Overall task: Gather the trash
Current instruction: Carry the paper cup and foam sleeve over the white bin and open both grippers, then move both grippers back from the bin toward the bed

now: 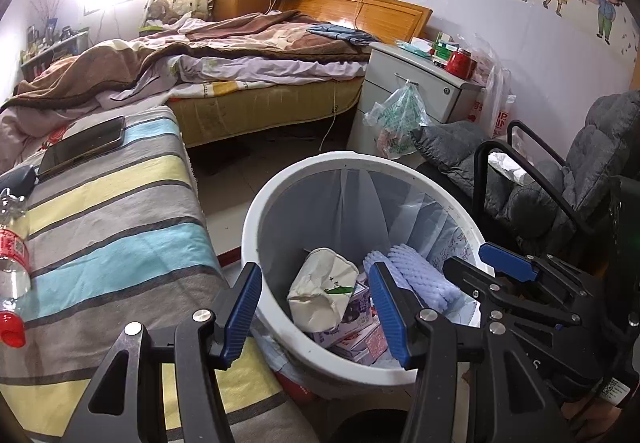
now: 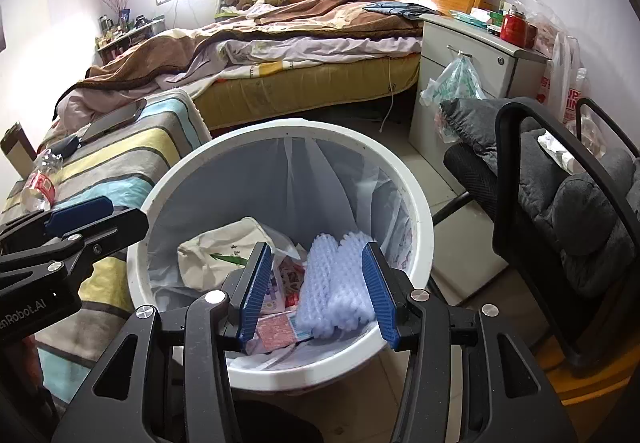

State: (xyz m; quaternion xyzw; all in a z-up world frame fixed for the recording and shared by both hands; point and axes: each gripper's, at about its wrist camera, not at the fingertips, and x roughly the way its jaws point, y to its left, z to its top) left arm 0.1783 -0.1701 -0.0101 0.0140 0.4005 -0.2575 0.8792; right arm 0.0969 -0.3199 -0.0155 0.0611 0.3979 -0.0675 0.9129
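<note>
— Now, item one: the white bin (image 1: 362,159). Position?

— On the floor between the striped bed cover (image 1: 120,227) and the grey chair (image 1: 560,179), directly below both grippers. Lined with a pale bag; holds a crumpled white paper bag (image 1: 322,289), printed cartons and a roll of lilac foam netting (image 1: 420,275).

— Item two: left gripper (image 1: 316,315). State?

— Jaws spread, nothing between the pads; bin contents show through the gap. It hangs over the bin's near rim, on the bed side.

— Item three: right gripper (image 2: 318,291)?

— Likewise spread. The foam netting (image 2: 338,283) sits framed between its blue pads in the right wrist view, but lies down in the bin, apparently not pinched.

— Item four: trash outstanding?

— One clear plastic bottle (image 1: 12,267), red label and red cap, lying on the striped cover. Long axis runs roughly along the cover's near edge, cap towards the camera. It lies to the left of both grippers, well apart from the bin.

— Nearer hand?

— The left, by judgement; the right gripper would have to cross over the bin and the left gripper (image 2: 80,215). A phone (image 1: 82,149) also lies on the cover, farther back; not trash, to be left.
</note>
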